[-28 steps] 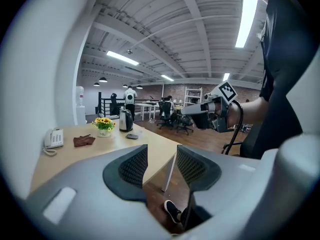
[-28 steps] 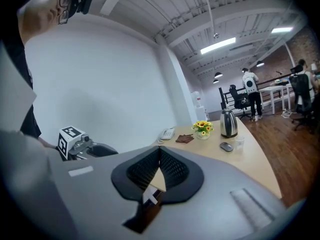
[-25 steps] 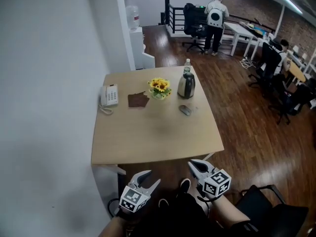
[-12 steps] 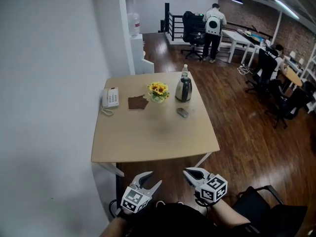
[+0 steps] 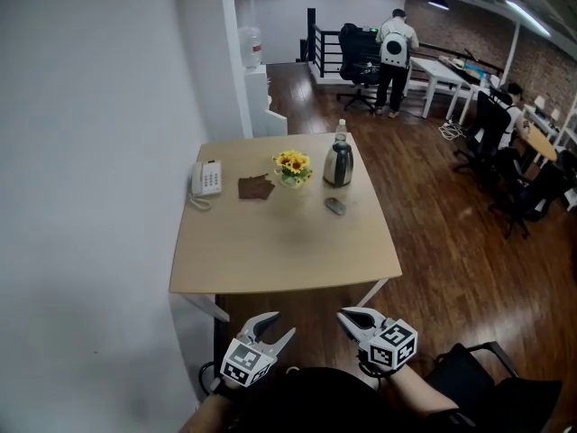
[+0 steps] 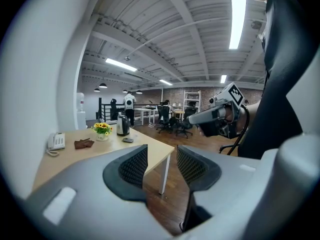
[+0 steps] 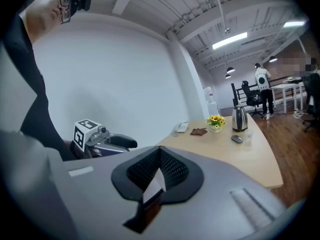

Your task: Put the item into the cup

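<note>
Left hand-held gripper: jaws apart, nothing between them. Right hand-held gripper: jaws together. Desk at 12 o'clock.

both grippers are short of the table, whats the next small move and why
Probably bring the right gripper forward over the table toward the small dark item by the kettle, opening its jaws on the way. It sits short of the table's near edge, its jaws are together and empty, and the item lies at the far side.
</note>
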Motion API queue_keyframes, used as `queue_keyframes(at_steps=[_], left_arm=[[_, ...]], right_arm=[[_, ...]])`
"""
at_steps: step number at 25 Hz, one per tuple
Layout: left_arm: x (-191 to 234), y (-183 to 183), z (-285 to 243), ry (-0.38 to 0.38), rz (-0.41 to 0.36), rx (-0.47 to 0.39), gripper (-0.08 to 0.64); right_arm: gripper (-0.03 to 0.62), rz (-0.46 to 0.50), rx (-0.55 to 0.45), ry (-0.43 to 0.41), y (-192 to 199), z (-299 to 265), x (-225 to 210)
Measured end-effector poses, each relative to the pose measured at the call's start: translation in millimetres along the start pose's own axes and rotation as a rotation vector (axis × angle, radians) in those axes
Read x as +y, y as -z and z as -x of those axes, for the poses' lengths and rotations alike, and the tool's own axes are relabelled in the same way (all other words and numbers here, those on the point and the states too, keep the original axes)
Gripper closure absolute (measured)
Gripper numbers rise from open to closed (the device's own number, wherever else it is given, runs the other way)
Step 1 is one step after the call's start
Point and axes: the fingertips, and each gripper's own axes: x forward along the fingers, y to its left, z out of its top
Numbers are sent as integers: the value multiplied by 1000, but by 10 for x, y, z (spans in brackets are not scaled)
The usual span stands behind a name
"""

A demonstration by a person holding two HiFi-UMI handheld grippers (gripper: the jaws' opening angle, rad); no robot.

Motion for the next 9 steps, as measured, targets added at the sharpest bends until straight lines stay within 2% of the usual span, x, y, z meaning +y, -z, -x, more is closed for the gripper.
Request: queue_keyframes(at_steps=[9], left_arm=[[-13,-12,-52,-6,-8,13,382]], right_arm=[[584,6,0,-19,-26,-9,-55]])
